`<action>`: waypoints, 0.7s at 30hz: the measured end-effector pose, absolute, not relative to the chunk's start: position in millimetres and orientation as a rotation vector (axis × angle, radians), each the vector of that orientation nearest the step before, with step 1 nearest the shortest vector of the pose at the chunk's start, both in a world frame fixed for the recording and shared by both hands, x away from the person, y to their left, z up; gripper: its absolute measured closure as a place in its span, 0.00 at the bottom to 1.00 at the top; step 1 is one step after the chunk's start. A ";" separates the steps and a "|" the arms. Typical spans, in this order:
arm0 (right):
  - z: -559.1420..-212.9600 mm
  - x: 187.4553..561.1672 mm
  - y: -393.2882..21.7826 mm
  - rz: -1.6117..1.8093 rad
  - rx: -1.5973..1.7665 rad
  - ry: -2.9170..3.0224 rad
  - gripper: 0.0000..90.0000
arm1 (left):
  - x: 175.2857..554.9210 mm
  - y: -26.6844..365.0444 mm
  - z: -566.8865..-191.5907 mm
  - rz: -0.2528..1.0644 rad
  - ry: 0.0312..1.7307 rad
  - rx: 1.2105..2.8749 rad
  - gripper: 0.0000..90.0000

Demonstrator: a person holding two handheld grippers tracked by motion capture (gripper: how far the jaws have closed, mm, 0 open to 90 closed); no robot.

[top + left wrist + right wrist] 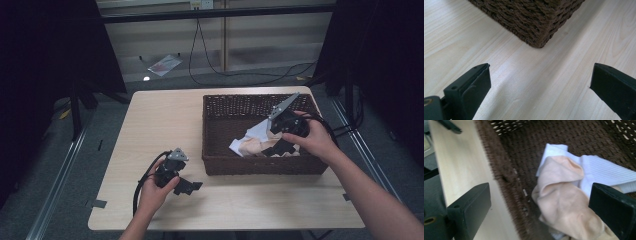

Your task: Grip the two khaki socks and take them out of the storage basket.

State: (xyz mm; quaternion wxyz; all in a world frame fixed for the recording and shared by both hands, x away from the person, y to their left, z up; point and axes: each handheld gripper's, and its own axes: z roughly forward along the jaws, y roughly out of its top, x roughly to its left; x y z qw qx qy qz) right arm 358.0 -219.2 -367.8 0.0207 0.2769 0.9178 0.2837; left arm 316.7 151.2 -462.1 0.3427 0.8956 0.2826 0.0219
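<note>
high view: the right gripper (pixel 281 145) hangs inside the wicker basket (pixel 260 165) at centre right, over the peach cloth (pixel 254 146); the left gripper (pixel 185 186) sits low on the desk (pixel 160 115), farther off.
left gripper view: jaws wide apart, holding nothing, the basket corner ahead at top centre.
right gripper view: jaws wide, empty; the cloth lies between them toward lower right, its length running down the frame.

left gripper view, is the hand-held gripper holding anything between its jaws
No, the left hand-held gripper has its jaws wide apart over bare wooden table, with the wicker basket corner ahead.
</note>
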 end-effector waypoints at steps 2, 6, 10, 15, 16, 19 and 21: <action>-369.7 360.9 -218.8 0.875 0.870 2.845 0.04 | 316.9 151.5 -461.9 0.058 0.733 2.331 0.03; -379.9 370.1 -214.5 0.818 0.905 2.808 0.06 | 316.7 152.0 -462.0 0.060 0.744 2.323 0.03; -388.0 375.0 -211.3 0.796 0.927 2.813 0.14 | 316.9 152.1 -462.1 0.062 0.745 2.325 0.03; -397.8 379.2 -210.0 0.772 0.991 2.818 0.34 | 317.1 152.3 -462.4 0.061 0.747 2.325 0.03; -399.8 379.7 -209.9 0.758 0.991 2.822 0.38 | 317.3 152.4 -462.5 0.061 0.746 2.322 0.03; -405.4 380.9 -209.2 0.743 1.027 2.839 0.48 | 317.9 153.3 -462.1 0.062 0.743 2.329 0.03; -406.8 381.2 -208.7 0.737 1.028 2.841 0.51 | 318.1 153.4 -462.0 0.062 0.743 2.330 0.03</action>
